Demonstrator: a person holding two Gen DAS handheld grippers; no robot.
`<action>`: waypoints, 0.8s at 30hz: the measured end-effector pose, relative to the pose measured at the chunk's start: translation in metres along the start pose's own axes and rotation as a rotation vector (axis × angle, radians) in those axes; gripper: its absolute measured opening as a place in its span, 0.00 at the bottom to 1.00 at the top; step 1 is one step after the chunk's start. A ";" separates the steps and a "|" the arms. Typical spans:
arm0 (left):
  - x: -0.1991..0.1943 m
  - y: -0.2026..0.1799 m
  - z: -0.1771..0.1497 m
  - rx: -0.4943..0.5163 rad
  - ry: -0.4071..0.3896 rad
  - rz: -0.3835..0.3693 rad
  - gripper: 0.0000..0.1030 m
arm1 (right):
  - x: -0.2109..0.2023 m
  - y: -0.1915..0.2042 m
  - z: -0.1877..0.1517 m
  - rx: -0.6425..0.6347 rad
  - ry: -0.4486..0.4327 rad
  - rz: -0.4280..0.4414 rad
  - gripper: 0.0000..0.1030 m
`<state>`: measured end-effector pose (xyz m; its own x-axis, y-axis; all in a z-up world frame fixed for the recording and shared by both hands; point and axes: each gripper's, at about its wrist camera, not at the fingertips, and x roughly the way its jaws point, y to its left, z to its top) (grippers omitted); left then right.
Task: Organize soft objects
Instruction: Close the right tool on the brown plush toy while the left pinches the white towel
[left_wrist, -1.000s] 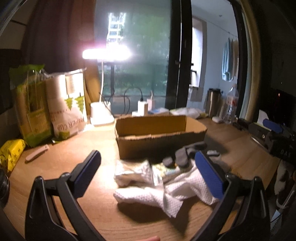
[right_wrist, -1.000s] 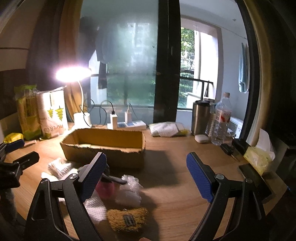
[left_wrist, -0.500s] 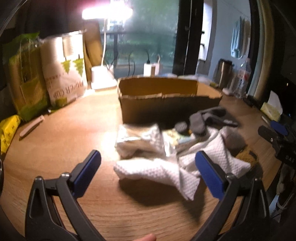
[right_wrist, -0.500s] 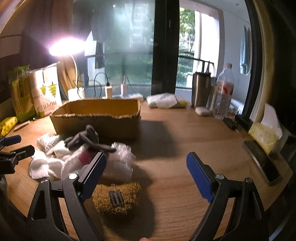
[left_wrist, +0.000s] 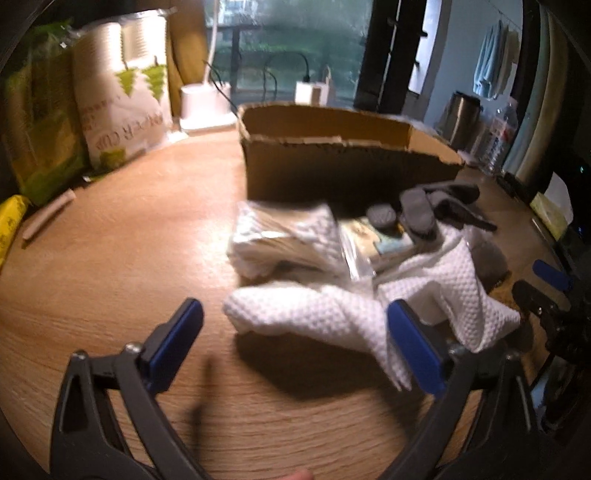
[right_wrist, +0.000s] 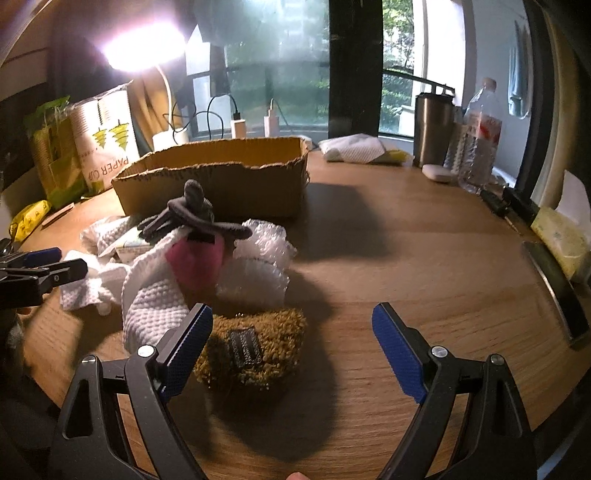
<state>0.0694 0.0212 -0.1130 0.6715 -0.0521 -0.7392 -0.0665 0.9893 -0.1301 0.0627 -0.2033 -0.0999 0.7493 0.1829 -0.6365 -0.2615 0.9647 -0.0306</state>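
Two black grippers with blue pads hovered low over a round, light-brown wooden table. The left gripper was spread wide and empty, its fingers flanking the near end of a crumpled white waffle-weave cloth. The right gripper was likewise spread and held nothing, with a shaggy mustard-yellow plush pad on the table just beside its left finger. Behind these lay a heap of soft things: a dark grey knitted glove on top, a pink fabric piece beneath it, and clear bubble wrap alongside. A shallow torn-edged cardboard box stood just behind the heap. Farther back, a bright desk lamp glared before large windows showing green trees. A steel tumbler and clear plastic water bottle stood at the table's far right, and a white paper-cup bag at its far left.
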 end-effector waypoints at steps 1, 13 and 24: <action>0.003 0.000 -0.001 -0.003 0.016 -0.006 0.84 | 0.001 0.000 0.000 -0.002 0.007 0.002 0.88; 0.005 -0.005 -0.004 0.027 0.028 -0.038 0.40 | 0.012 0.010 -0.008 -0.023 0.061 0.108 0.74; -0.017 -0.010 -0.005 0.054 -0.039 -0.101 0.13 | -0.001 0.015 -0.008 -0.078 0.037 0.151 0.46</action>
<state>0.0549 0.0114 -0.1022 0.7014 -0.1474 -0.6973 0.0419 0.9852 -0.1662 0.0529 -0.1902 -0.1056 0.6755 0.3165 -0.6660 -0.4173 0.9087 0.0087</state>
